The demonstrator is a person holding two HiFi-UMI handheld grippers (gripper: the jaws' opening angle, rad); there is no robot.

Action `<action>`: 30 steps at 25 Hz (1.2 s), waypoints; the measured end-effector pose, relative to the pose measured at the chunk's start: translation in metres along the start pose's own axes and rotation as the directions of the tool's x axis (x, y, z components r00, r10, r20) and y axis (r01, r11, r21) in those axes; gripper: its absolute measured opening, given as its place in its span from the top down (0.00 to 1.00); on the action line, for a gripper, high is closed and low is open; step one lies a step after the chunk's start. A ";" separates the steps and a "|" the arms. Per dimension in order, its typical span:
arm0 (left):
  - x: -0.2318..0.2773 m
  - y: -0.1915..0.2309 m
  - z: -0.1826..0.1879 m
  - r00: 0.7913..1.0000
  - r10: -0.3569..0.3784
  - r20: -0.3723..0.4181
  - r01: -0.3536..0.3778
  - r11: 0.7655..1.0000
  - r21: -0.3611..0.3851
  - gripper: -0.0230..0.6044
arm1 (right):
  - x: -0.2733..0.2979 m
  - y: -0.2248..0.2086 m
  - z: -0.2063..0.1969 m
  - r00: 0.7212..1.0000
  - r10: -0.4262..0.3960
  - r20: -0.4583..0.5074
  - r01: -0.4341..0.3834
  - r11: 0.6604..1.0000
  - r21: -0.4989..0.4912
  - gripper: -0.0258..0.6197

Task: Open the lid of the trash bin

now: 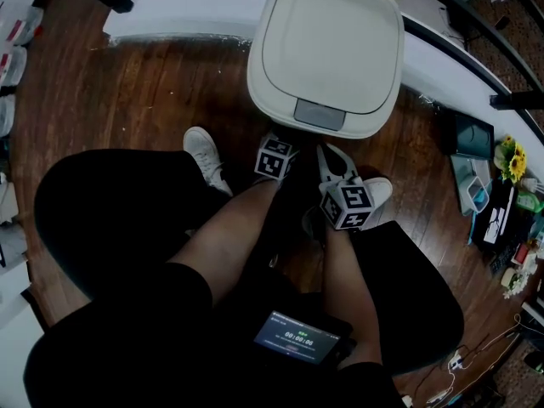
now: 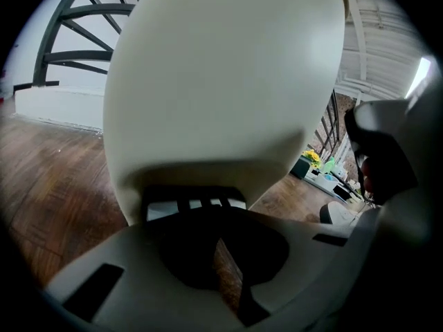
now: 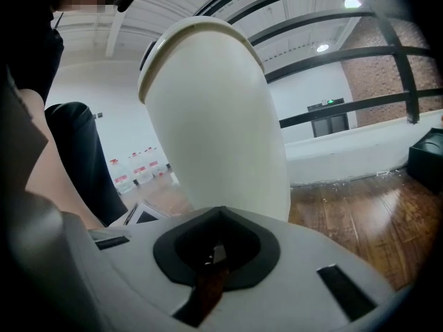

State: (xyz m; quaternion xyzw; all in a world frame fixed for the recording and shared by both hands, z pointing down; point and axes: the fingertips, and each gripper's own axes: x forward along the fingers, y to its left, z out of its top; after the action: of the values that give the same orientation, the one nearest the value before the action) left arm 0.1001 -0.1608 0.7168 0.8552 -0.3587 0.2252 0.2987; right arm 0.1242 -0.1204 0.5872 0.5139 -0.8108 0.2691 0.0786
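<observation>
A white trash bin (image 1: 327, 49) stands on the wood floor straight ahead, its lid down, with a grey tab (image 1: 320, 114) at the lid's front edge. My left gripper (image 1: 280, 147) is low by the bin's front, shut with nothing in it. In the left gripper view the bin (image 2: 221, 88) fills the frame, and a dark striped pedal (image 2: 194, 200) shows at its foot just beyond my left gripper (image 2: 221, 247). My right gripper (image 1: 334, 167) sits a little nearer to me, also shut and holding nothing. From my right gripper (image 3: 216, 258) the bin (image 3: 214, 123) rises close ahead.
My knees and white shoes (image 1: 204, 155) flank the grippers. A screen with a timer (image 1: 297, 338) rests on my lap. A white ledge (image 1: 187, 11) and dark railing run behind the bin. Flowers (image 1: 510, 158) and clutter lie at the right.
</observation>
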 end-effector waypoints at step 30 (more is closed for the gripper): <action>0.010 -0.002 -0.012 0.984 0.129 -0.121 -0.134 0.990 -0.038 0.94 | -0.006 -0.016 0.007 0.998 -0.042 0.038 0.040 0.997 0.059 0.93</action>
State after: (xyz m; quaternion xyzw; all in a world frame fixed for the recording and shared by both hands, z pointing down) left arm 0.1056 -0.1561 0.7306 0.8078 -0.4011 0.2862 0.3236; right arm 0.1418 -0.1242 0.5838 0.5375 -0.7933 0.2809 0.0533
